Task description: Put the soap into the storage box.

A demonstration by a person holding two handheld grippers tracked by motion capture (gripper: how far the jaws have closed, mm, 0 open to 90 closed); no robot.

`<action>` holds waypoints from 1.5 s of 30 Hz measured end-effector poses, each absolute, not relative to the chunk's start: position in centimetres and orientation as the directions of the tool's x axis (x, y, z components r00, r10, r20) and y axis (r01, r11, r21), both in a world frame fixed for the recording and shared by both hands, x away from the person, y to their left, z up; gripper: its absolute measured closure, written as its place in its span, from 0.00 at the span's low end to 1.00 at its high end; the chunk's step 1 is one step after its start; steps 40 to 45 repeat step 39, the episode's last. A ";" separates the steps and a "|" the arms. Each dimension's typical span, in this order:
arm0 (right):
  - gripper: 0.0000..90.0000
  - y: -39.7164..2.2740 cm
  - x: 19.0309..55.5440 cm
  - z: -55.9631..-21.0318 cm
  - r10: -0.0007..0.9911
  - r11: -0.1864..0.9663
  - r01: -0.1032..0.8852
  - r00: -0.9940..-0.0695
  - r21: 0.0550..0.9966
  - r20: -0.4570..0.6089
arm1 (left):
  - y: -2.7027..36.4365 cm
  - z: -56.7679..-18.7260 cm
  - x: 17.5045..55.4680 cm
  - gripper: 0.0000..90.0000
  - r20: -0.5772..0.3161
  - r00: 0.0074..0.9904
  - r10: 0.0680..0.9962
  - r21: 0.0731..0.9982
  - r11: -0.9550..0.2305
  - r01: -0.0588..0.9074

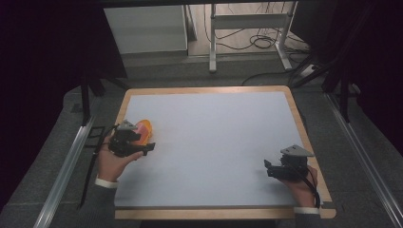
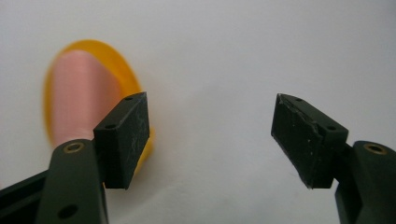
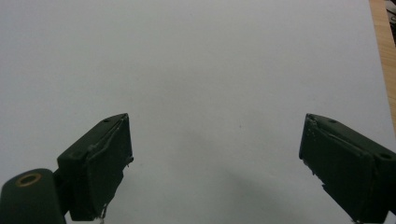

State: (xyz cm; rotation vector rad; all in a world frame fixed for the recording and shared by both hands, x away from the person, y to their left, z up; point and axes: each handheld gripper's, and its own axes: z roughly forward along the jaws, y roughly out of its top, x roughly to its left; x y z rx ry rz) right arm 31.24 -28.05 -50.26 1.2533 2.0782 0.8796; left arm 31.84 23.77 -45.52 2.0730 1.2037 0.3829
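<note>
My left gripper [image 2: 210,140] has its fingers [image 2: 125,140] spread wide apart with nothing between them, just the pale sheet of the bench [image 1: 214,142] showing through the gap. The orange and pink object [image 2: 88,93] lies flat on the bench just outside my left-hand finger in the left gripper view, partly hidden behind that finger, and I cannot tell whether the finger touches it. It looks like a pink oval set on an orange rim, though it is blurred and I cannot say what it is. From the high view, my left gripper [image 1: 127,140] sits near the left edge of the bench with the orange object [image 1: 144,128] just beyond it. My right gripper [image 3: 215,172] also holds its fingers [image 3: 100,163] well apart, over bare sheet. In the high view that right gripper [image 1: 285,167] rests near the right edge of the bench, well apart from the object.
</note>
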 end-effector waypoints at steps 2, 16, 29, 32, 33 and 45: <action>0.10 -28.0 31.2 -50.2 0.903 0.350 0.541 -0.412 0.765 -0.122 | 23.4 -46.1 31.2 0.31 -0.087 0.534 0.841 0.693 -0.334 0.638; 0.10 -27.6 31.3 -50.4 0.897 0.364 0.540 -0.422 0.759 -0.130 | 22.3 -50.6 28.7 0.28 -0.158 0.547 0.822 0.693 -0.302 0.655; 0.10 -27.5 31.3 -50.3 0.896 0.366 0.535 -0.424 0.761 -0.133 | 22.3 -51.4 28.2 0.29 -0.171 0.535 0.827 0.701 -0.280 0.656; 0.10 -27.5 31.3 -50.2 0.895 0.368 0.532 -0.425 0.762 -0.135 | 22.4 -51.5 28.1 0.29 -0.173 0.534 0.828 0.702 -0.276 0.656; 0.10 -27.5 31.2 -50.2 0.895 0.368 0.531 -0.425 0.763 -0.136 | 22.4 -51.5 28.2 0.29 -0.172 0.537 0.826 0.702 -0.280 0.655; 0.10 -27.4 31.2 -50.1 0.896 0.366 0.527 -0.424 0.767 -0.136 | 22.3 -51.5 28.2 0.29 -0.179 0.545 0.819 0.709 -0.276 0.649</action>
